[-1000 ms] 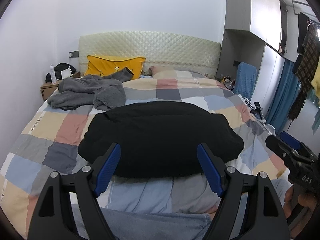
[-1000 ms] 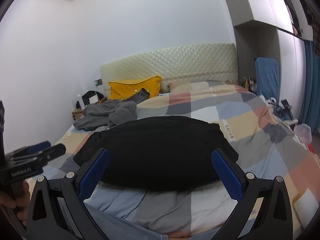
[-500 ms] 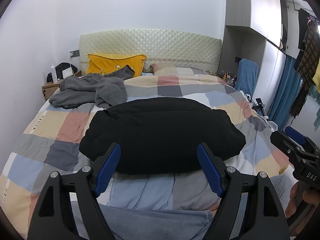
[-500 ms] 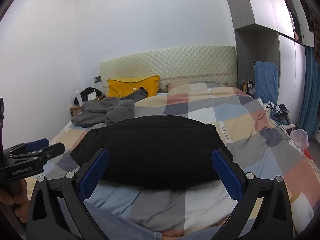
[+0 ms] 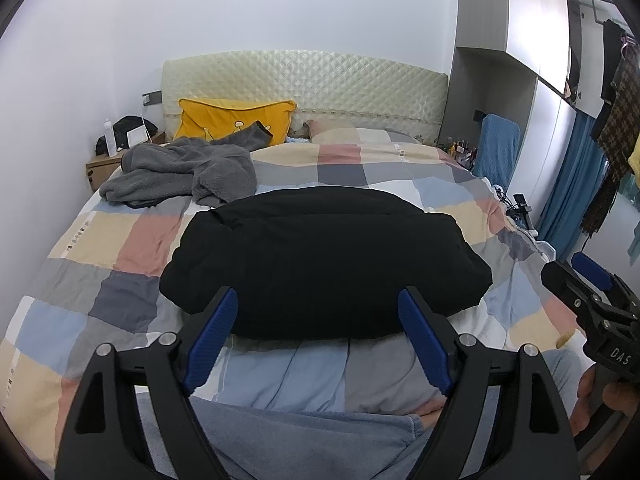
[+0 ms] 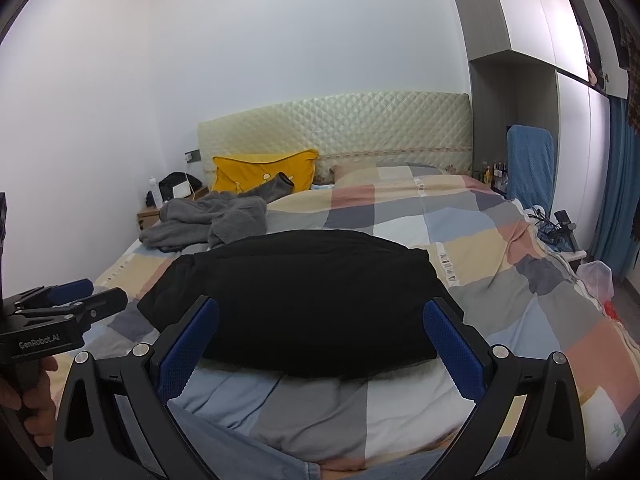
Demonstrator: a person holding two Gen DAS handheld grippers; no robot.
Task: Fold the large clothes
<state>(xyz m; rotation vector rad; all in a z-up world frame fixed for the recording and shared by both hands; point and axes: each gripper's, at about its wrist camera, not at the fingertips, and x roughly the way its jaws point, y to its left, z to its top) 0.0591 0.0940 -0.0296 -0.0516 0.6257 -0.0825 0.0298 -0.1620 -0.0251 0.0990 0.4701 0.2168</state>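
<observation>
The black garment (image 5: 324,264) lies folded into a broad, puffy bundle on the checked quilt (image 5: 120,248), directly ahead of both tongs and clear of them. Its long axis runs crosswise to the direction the tongs point, parallel to the headboard (image 5: 304,80).

The left gripper (image 5: 318,334) has its blue pads spread wide; its jaws have just been opening, with nothing between them. The right gripper (image 6: 320,346) is likewise spread and grips nothing.

Beyond the bundle and left of the tongs, a grey fleece garment (image 5: 180,172) lies crumpled, one sleeve resting on the yellow pillow (image 5: 232,120). No containers are identifiable on the bed.
</observation>
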